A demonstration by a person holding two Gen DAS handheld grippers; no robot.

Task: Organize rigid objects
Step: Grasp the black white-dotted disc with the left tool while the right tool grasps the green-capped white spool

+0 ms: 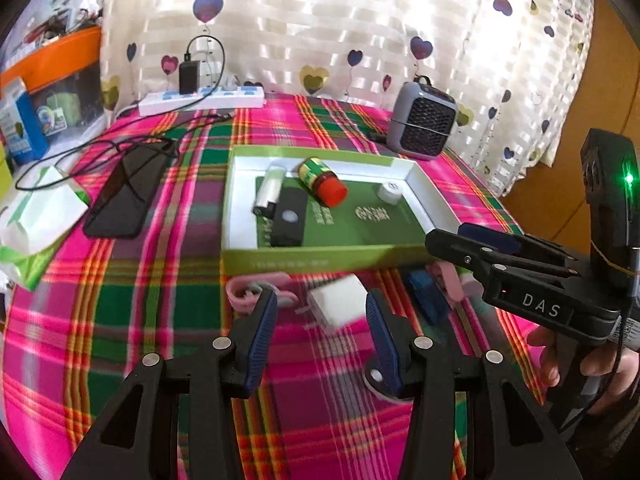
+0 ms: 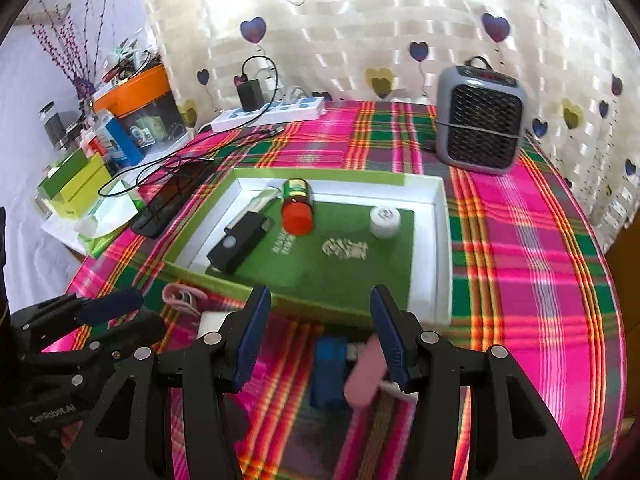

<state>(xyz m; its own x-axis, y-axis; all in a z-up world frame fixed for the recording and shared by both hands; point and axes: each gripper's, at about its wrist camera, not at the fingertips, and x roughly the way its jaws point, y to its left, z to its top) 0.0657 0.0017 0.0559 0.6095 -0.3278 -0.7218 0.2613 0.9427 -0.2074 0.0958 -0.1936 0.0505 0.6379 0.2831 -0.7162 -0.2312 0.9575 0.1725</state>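
Blue-padded left gripper and right gripper — both gaping, empty — near the green tray.

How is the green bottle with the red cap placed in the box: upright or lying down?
Lying down. The green bottle rests on its side inside the box, its red cap pointing toward the camera.

Blue block and pink clip motion-blurred, partly behind right gripper's fingers
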